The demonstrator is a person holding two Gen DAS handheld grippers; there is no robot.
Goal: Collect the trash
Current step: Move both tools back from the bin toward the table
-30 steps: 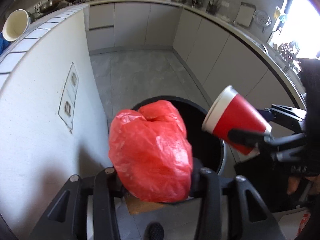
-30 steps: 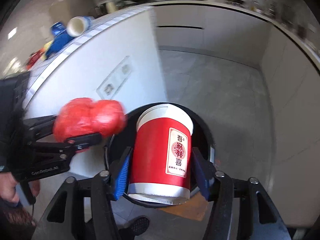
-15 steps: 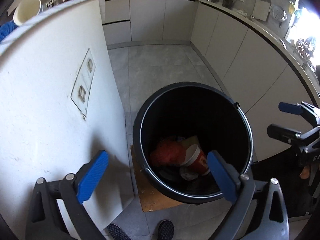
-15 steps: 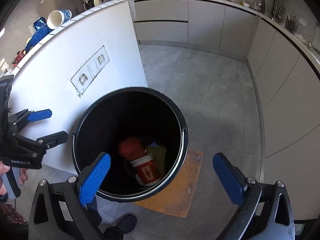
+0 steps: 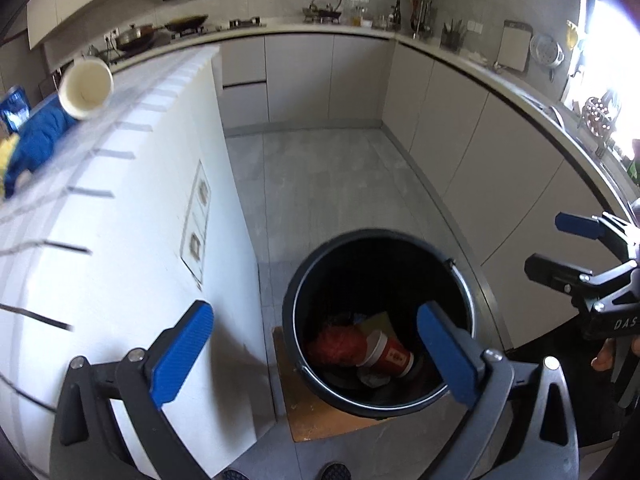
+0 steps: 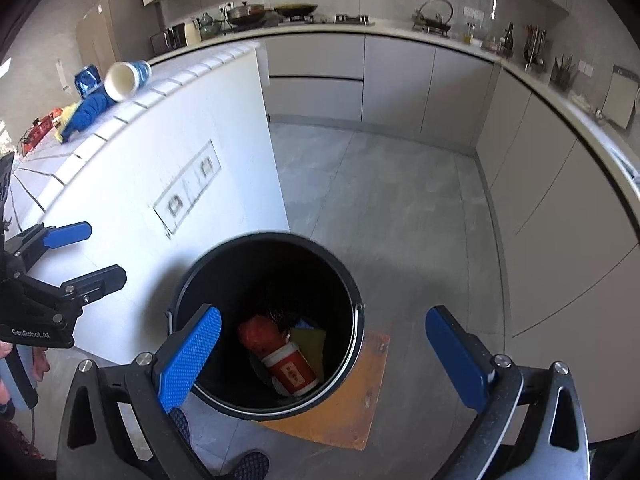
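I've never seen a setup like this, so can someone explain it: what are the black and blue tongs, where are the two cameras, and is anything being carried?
There is no robot arm: a person holds a two-finger gripper in each hand, with a fisheye camera on each looking along its fingers. One picture looks out from the left gripper, the other from the right gripper; each also catches the other gripper at its edge. Both are open and carry nothing. Below them a black bucket stands on a brown board on the kitchen floor. Inside lie a crumpled red plastic bag and a red paper cup on its side. On the white tiled counter lie a tipped paper cup and blue and yellow items.
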